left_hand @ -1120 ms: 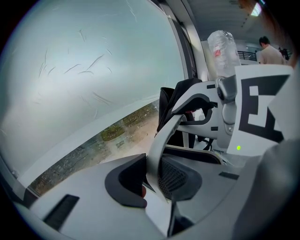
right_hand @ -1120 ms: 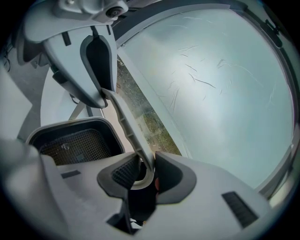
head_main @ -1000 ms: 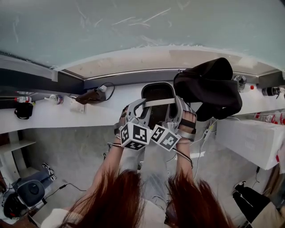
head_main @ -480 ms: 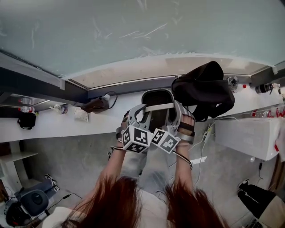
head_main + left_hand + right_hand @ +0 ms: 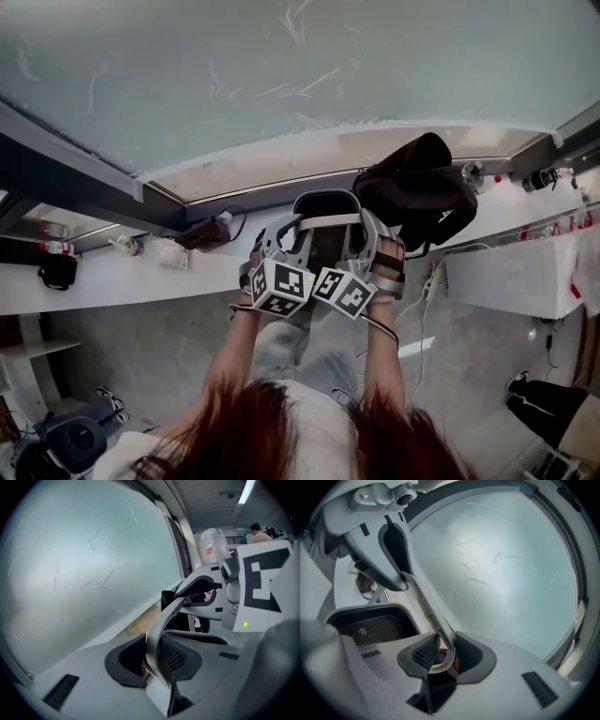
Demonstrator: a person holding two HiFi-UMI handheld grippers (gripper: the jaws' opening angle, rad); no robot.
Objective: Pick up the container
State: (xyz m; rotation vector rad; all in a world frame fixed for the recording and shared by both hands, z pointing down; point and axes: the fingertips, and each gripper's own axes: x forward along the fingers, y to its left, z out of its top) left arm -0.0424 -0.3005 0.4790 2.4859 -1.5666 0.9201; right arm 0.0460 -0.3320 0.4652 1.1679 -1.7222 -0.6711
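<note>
My left gripper (image 5: 151, 657) is partly closed. Its dark pads press from both sides on the pale rim (image 5: 162, 624) of the container (image 5: 370, 627), with the mesh wall against the inner pad. My right gripper (image 5: 440, 657) has the same hold on the opposite side: the thin rim strip curves up out of its jaws, and the dark basket lies open just to its left. Both grips bite only the edge band, not the body.

From the head view the container sits between my two hands, in front of me and over the white counter (image 5: 122, 274). I cannot tell whether its base is clear of the surface. A black bag (image 5: 417, 192) lies just beside it on my right, close enough that it may be touching. Cables (image 5: 223, 217) trail along the counter to my left, near the frosted pane (image 5: 281, 75) behind.

I judge that the step in hand is the lift itself. To do it well, I should raise both hands at the same rate so the basket stays level and the rim doesn't twist in the pads. A thin, curved lip like this could slide or flex if one side leads. I would hold the squeeze as it is, come straight up, and lean slightly away from the bag so it doesn't drag.
</note>
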